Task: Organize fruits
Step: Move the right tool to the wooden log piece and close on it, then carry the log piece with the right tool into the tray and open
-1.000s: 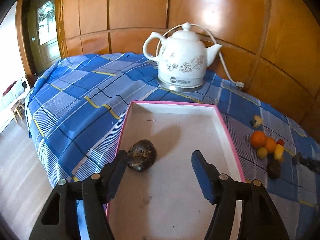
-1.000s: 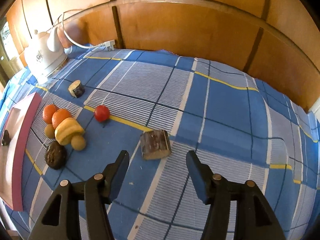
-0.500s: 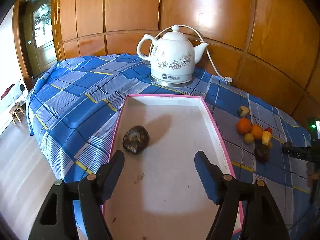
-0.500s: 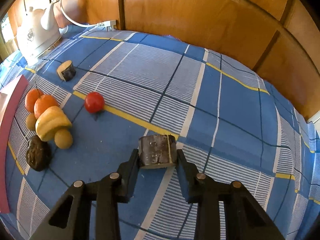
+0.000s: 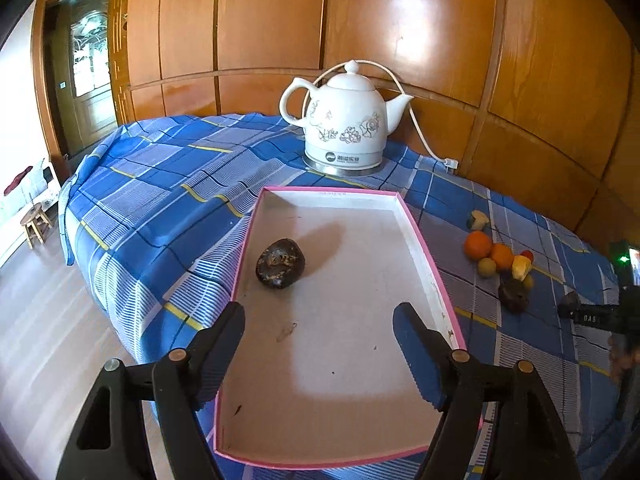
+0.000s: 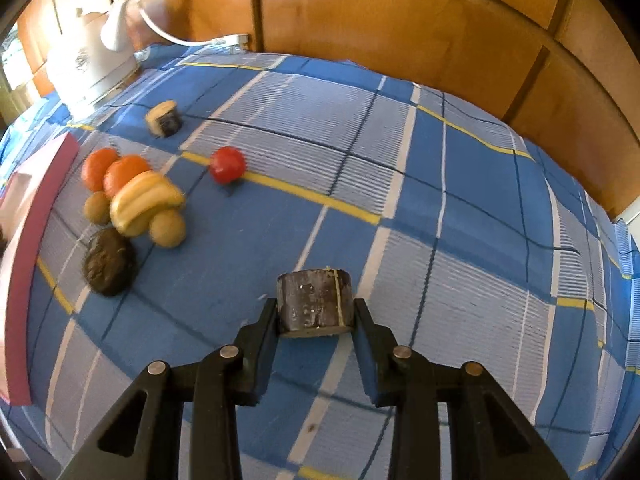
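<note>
My right gripper [image 6: 315, 322] is shut on a dark cut fruit chunk [image 6: 315, 302] and holds it above the blue checked cloth. To its left lie two oranges [image 6: 116, 170], a banana bunch [image 6: 144, 202], small tan fruits [image 6: 167, 228], a dark wrinkled fruit [image 6: 108, 261], a red tomato [image 6: 227, 165] and another cut piece [image 6: 163, 118]. My left gripper [image 5: 318, 350] is open and empty over the pink-rimmed tray [image 5: 430, 256], which holds one dark wrinkled fruit [image 5: 280, 263]. The fruit pile [image 5: 502, 262] shows right of the tray.
A white electric kettle [image 5: 346, 122] stands behind the tray, its cord running to the wood-panelled wall. The tray's pink edge [image 6: 36, 220] shows at the left of the right wrist view. The table edge drops to the floor on the left, near a stool [image 5: 35, 224].
My right gripper closed on the dark chunk and lifted it off the cloth. My left gripper drew back from the dark fruit in the tray and stayed open.
</note>
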### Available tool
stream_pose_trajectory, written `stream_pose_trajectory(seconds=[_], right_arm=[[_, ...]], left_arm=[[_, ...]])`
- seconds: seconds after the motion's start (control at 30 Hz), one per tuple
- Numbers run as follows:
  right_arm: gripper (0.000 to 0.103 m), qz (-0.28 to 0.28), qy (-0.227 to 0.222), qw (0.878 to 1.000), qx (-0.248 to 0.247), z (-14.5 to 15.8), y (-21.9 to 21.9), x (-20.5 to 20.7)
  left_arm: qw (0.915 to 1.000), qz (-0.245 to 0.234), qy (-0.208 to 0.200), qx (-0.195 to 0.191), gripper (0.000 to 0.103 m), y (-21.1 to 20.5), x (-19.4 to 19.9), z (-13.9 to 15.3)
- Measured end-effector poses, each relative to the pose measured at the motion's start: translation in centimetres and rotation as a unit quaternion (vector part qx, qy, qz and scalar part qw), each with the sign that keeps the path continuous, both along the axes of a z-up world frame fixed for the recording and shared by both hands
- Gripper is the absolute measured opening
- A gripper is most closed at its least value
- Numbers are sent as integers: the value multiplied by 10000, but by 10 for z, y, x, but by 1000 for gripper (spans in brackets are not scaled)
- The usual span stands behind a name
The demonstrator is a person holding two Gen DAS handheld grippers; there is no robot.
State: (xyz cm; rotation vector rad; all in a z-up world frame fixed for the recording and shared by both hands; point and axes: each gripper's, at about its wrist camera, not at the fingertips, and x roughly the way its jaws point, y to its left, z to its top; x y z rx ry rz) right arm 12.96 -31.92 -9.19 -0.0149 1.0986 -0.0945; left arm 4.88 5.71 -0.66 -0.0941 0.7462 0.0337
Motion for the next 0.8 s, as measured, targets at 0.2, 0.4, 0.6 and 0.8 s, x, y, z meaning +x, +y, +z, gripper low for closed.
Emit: stream_pose_trajectory(seconds=[0.2,0.4,0.6,0.8], right_arm=[[35,275,-317,9988,270,23,25,-15],[35,1114,-503,9903,667,44,82,-26],[35,1972,-576,9749,855,56,156,-28],[35,2476,-392,9626,1030,53,216,-13]], left_arm=[[9999,73,-72,-18,80,8,-7,2],[9998,153,-111,-77,80,15,-12,4],[9996,209,-120,-161,80,23,-15,3],[9990,314,-49,-299,81,33,-16,-3]])
